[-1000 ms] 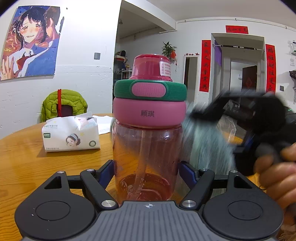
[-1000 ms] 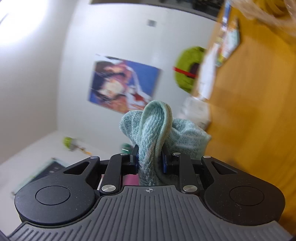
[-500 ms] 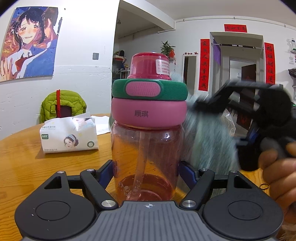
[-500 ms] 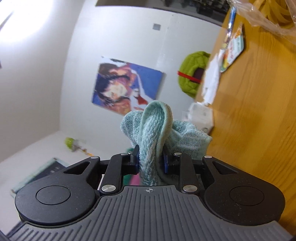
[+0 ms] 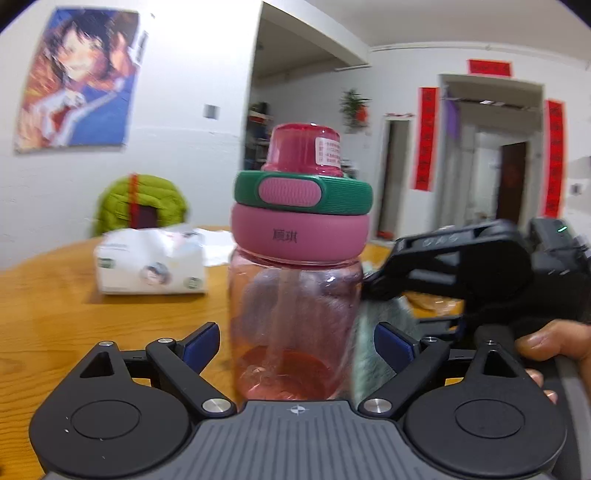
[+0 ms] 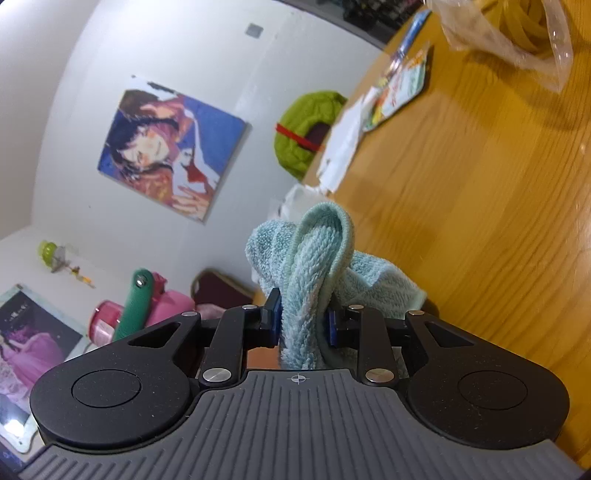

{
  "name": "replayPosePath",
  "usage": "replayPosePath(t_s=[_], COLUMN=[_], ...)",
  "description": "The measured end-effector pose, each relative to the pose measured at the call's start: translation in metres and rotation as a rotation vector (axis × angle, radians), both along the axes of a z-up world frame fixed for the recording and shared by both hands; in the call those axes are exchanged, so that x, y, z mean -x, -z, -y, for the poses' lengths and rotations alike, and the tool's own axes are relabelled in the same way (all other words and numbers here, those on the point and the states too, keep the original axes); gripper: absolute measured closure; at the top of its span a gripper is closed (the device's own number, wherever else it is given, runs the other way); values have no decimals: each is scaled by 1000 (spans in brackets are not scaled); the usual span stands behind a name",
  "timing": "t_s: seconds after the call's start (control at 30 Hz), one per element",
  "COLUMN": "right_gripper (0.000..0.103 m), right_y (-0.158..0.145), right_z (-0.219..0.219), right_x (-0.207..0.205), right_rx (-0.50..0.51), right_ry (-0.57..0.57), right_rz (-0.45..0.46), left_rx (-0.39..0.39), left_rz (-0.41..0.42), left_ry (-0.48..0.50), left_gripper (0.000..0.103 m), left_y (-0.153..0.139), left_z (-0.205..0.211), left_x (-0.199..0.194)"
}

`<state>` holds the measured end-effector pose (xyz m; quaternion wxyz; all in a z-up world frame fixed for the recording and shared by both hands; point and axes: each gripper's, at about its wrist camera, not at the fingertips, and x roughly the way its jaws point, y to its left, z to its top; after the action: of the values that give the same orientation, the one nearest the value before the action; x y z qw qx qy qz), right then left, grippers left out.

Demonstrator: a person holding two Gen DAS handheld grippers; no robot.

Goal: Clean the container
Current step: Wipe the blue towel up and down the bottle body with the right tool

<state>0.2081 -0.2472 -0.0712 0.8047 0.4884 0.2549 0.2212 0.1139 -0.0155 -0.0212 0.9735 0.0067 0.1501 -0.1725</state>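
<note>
The bottle (image 5: 295, 295) is stood upright on the table (image 5: 55, 314), between the spread pads (image 5: 201, 341) of the left tool (image 5: 295, 343), which are opening and are set apart from its sides. The tissue pack (image 5: 147, 266) is placed farther off to the left on the table, and a jacket (image 5: 140, 203) is seen behind it at the far edge. To the right of the bottle, the right tool (image 5: 373, 291) is held, with the towel (image 6: 314, 273) clamped in it and pressed beside the bottle. A plastic bag (image 6: 517, 33) is laid on the table beyond the towel.
</note>
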Motion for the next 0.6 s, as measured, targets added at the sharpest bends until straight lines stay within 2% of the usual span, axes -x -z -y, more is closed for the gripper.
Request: replayPosePath(t_s=[0.1,0.2,0.33,0.47,0.6], right_gripper=[75,74,74,74,74], right_y=[-4,-5,-11,-10,-10], right_z=[3,-1,-10,-7,-10], right_x=[4,3,6,8,7], right_rx=[-9,-24,41,8,38], right_ry=[14,-27,-43,-49,-55], right_rz=[27,35,36,24,7], left_rx=[-31,-47,-27,-17,-39], left_rz=[11,15,15,1,6], left_ry=[-5,26,58,108,123], left_gripper=[12,14,12,14,17], left_y=[1,2,3,2,5], left_z=[6,10,4,-3,-2], left_x=[5,7,1,-15,-16])
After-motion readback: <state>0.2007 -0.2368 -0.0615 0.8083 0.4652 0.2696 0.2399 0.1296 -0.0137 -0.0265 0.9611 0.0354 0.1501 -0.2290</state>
